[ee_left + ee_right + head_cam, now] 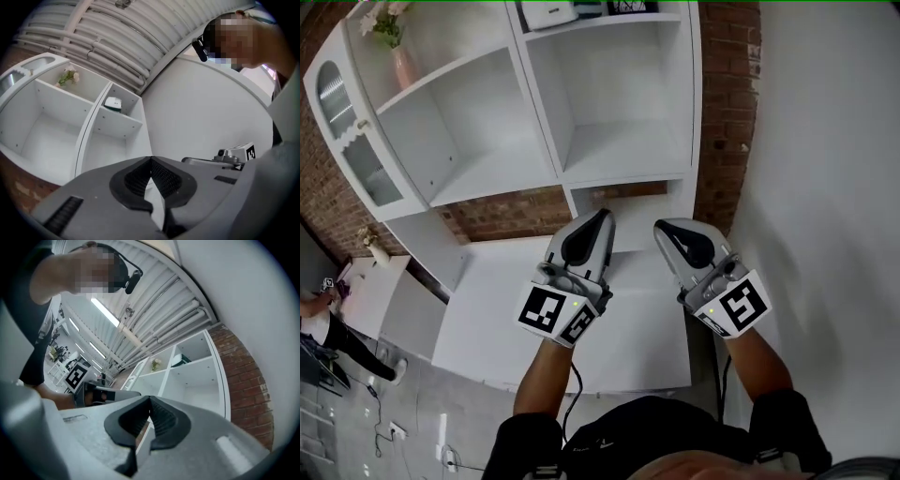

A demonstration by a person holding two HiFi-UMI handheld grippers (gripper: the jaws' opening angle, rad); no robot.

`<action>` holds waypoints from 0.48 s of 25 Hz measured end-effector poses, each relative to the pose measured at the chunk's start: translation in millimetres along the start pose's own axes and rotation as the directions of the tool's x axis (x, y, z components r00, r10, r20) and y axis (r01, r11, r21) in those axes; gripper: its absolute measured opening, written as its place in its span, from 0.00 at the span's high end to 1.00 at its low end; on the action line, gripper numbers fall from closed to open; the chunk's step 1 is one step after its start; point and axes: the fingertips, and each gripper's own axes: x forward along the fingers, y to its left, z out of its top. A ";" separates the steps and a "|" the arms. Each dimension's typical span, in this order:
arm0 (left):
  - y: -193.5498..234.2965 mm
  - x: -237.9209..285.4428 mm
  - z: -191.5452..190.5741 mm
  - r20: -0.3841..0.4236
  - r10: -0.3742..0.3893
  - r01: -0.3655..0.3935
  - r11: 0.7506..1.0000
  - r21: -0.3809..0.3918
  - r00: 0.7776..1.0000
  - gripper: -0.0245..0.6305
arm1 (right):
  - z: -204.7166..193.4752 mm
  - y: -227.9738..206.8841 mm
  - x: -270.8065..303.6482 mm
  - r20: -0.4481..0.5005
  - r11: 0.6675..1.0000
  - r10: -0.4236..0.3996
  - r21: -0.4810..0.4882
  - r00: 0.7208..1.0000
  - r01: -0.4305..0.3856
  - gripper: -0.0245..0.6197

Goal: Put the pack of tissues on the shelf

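The pack of tissues (548, 13), white with a dark green edge, lies in the top middle compartment of the white shelf unit (609, 103). It also shows small in the left gripper view as the pack (113, 104) and in the right gripper view as the pack (180, 360). Both grippers hang side by side over the white counter (497, 309), well below the pack. My left gripper (605, 216) is shut with nothing between its jaws, its tips meeting (150, 159). My right gripper (661, 225) is shut and empty too (150, 398).
A pink vase with flowers (398, 56) stands in the upper left compartment. A glass-door cabinet (347, 131) flanks the shelf on the left. Brick wall (727, 103) shows behind and a plain white wall (834, 169) rises close on the right. A person (323, 333) stands far left on the floor.
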 end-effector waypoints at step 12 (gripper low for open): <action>-54.1 -66.8 -98.2 -0.124 -0.104 0.101 0.995 -0.028 0.987 0.96 | -85.9 61.2 -50.1 -0.130 0.987 -0.072 0.131 0.989 0.089 0.96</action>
